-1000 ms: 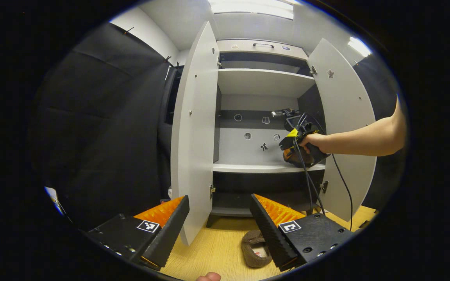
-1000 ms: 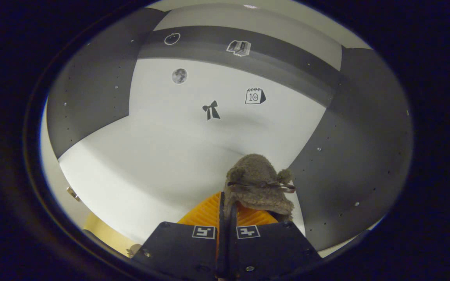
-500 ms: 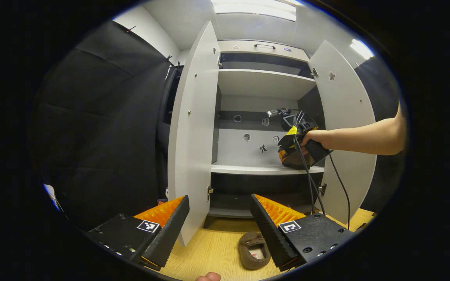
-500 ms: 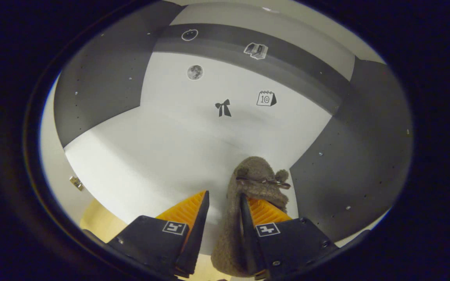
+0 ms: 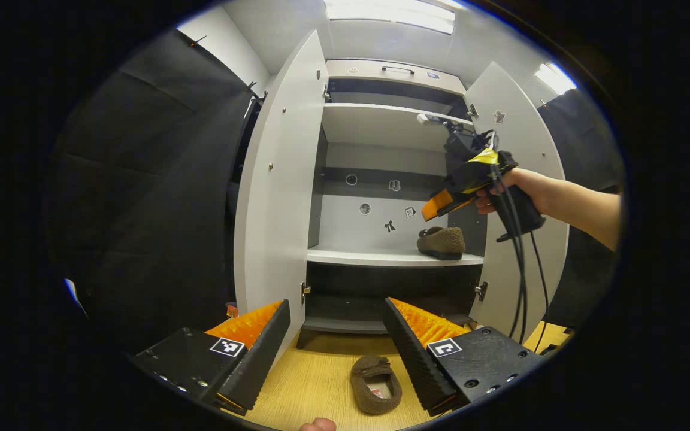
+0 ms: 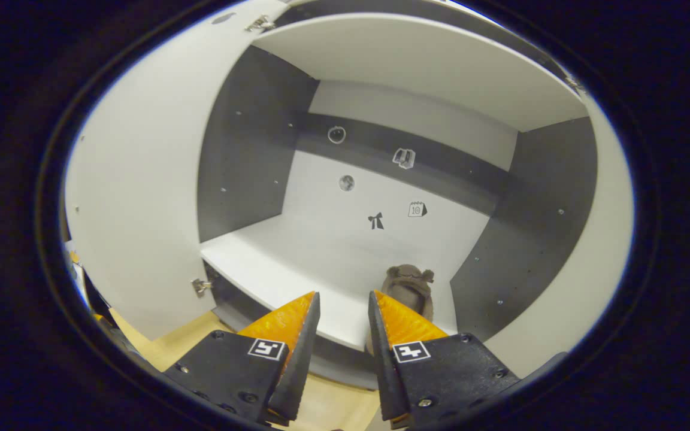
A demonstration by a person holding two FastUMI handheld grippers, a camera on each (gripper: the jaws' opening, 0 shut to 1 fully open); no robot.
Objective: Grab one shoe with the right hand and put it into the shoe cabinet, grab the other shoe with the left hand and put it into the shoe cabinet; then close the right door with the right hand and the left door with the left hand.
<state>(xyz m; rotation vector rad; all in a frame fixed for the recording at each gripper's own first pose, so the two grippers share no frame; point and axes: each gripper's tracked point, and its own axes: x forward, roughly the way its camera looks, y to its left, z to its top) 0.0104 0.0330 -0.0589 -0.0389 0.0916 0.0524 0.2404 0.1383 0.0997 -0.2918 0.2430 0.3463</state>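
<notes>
On the middle shelf (image 5: 381, 257): first shoe (image 5: 441, 242) rests at the right end, released.
Right gripper (image 6: 340, 305): spread, empty, above the shelf front.
Floor (image 5: 315, 383): second shoe (image 5: 375, 383) lies between the left gripper (image 5: 336, 326) fingers, which are wide apart.
Advice: lower straight, pinch the shoe's side wall.

The two brown slipper-like shoes, one on the shelf (image 5: 441, 242) and one on the floor (image 5: 375, 384), look like fuzzy, matt cloth. The white shoe cabinet (image 5: 273, 197) has smooth, matt panels with small shiny metal hinges (image 5: 305, 290). The pale yellow wood-grain floor (image 5: 321, 377) has a slight sheen.
</notes>
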